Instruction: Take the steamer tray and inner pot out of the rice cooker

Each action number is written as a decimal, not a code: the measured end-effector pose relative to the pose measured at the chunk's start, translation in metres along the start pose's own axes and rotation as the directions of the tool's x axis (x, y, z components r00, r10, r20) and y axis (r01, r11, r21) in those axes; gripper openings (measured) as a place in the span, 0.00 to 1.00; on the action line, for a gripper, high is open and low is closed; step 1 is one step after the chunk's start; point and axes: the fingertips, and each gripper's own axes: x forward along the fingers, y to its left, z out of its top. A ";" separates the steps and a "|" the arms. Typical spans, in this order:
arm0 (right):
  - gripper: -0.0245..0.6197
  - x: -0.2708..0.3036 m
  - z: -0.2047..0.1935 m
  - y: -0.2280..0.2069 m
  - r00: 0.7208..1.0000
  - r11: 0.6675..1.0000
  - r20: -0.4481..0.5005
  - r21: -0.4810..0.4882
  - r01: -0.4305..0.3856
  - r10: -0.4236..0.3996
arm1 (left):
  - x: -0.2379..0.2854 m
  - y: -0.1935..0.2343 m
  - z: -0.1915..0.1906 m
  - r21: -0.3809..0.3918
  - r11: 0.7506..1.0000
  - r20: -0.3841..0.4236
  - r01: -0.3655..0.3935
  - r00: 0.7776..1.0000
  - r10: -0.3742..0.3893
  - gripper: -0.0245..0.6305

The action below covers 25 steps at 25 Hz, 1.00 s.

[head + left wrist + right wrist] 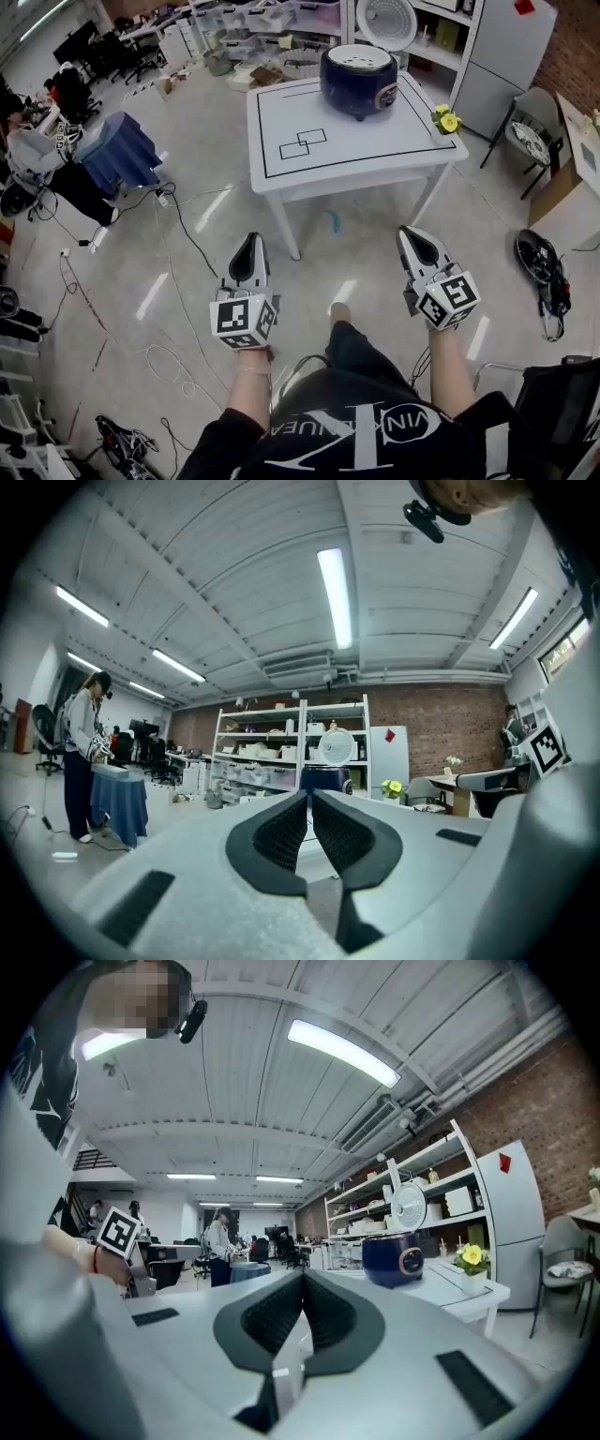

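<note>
Underfoot, pale glossy floor: black cables trail across the way ahead. A foot could snag one on the walk in, which would mean a stumble with both hands full.
White rectangular desk: it stands far off, out of reach for now, with black-lined squares marking its left part. A hard knock against its near edge could shake whatever stands on it.
Dark blue round rice cooker: it sits at the desk's far right with its lid raised behind it. The steamer tray and inner pot are presumably inside, though only a pale disc shows in its mouth. Lifting either by one side could tilt it, jam it in the rim or drag the whole cooker.
Left hand-held gripper: level and aimed at the desk, its jaws are together on nothing. Arriving like this, it would bump the tray's rim rather than take it.
Right hand-held gripper: level, with its jaws pressed together and empty, so it carries the same risk.
Small white pot of yellow flowers: it stands at the desk's right edge, near the cooker. A wide swing on the right side could tip it off.
</note>
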 end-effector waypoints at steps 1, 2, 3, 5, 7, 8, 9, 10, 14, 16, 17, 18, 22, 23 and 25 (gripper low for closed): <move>0.04 -0.001 -0.001 0.001 1.000 1.000 -0.005 0.000 0.001 -0.001 | -0.002 0.001 0.000 -0.002 1.000 0.000 -0.001 1.000 0.001 0.07; 0.03 -0.002 -0.003 0.002 1.000 1.000 -0.010 0.001 0.005 -0.005 | -0.004 0.001 -0.001 -0.003 1.000 -0.001 -0.001 1.000 0.001 0.07; 0.03 -0.003 -0.005 0.002 1.000 1.000 -0.015 0.004 0.012 -0.012 | -0.006 0.002 -0.002 -0.003 1.000 -0.003 -0.001 1.000 0.001 0.07; 0.03 -0.005 -0.007 0.002 1.000 1.000 -0.016 0.012 0.025 -0.024 | -0.010 0.005 -0.004 -0.001 1.000 -0.007 -0.006 1.000 0.006 0.07; 0.04 -0.008 -0.006 0.003 0.999 0.999 -0.008 0.022 0.034 -0.034 | -0.014 0.010 -0.004 -0.009 1.000 -0.003 -0.016 1.000 0.016 0.07; 0.04 -0.009 -0.006 0.003 0.999 0.999 -0.004 0.025 0.040 -0.040 | -0.015 0.012 -0.004 -0.013 1.000 0.001 -0.020 1.000 0.020 0.07; 0.04 -0.010 -0.006 0.003 0.999 0.999 -0.002 0.028 0.046 -0.046 | -0.017 0.013 -0.004 -0.017 1.000 0.003 -0.023 1.000 0.023 0.07; 0.04 -0.012 -0.006 0.002 0.999 0.998 -0.003 0.030 0.053 -0.053 | -0.018 0.013 -0.004 -0.019 1.000 0.003 -0.024 1.000 0.024 0.07; 0.04 -0.012 -0.007 0.002 0.998 0.997 -0.010 0.042 0.064 -0.064 | -0.022 0.018 -0.004 -0.025 0.999 -0.001 -0.029 1.000 0.029 0.07; 0.09 -0.008 -0.005 0.004 0.999 0.998 -0.010 0.042 0.052 -0.052 | -0.021 0.022 -0.002 -0.026 0.999 0.000 -0.035 0.999 0.035 0.07; 0.09 -0.005 -0.005 0.004 0.999 0.998 -0.008 0.040 0.049 -0.049 | -0.021 0.023 -0.002 -0.024 0.999 0.001 -0.036 0.999 0.036 0.07; 0.12 -0.003 -0.004 0.003 0.999 0.998 -0.006 0.038 0.049 -0.049 | -0.020 0.024 -0.001 -0.022 0.999 0.002 -0.036 0.999 0.036 0.07; 0.21 0.005 -0.006 -0.003 0.998 0.996 -0.005 0.050 0.069 -0.068 | -0.013 0.032 -0.005 -0.011 0.998 -0.005 -0.054 0.999 0.054 0.07; 0.22 0.007 -0.007 -0.005 0.997 0.996 -0.008 0.054 0.074 -0.073 | -0.010 0.034 -0.007 -0.006 0.998 -0.012 -0.059 0.998 0.059 0.07; 0.24 0.010 -0.009 -0.010 0.996 0.995 -0.015 0.061 0.084 -0.083 | -0.003 0.036 -0.010 -0.001 0.998 -0.021 -0.058 0.998 0.058 0.08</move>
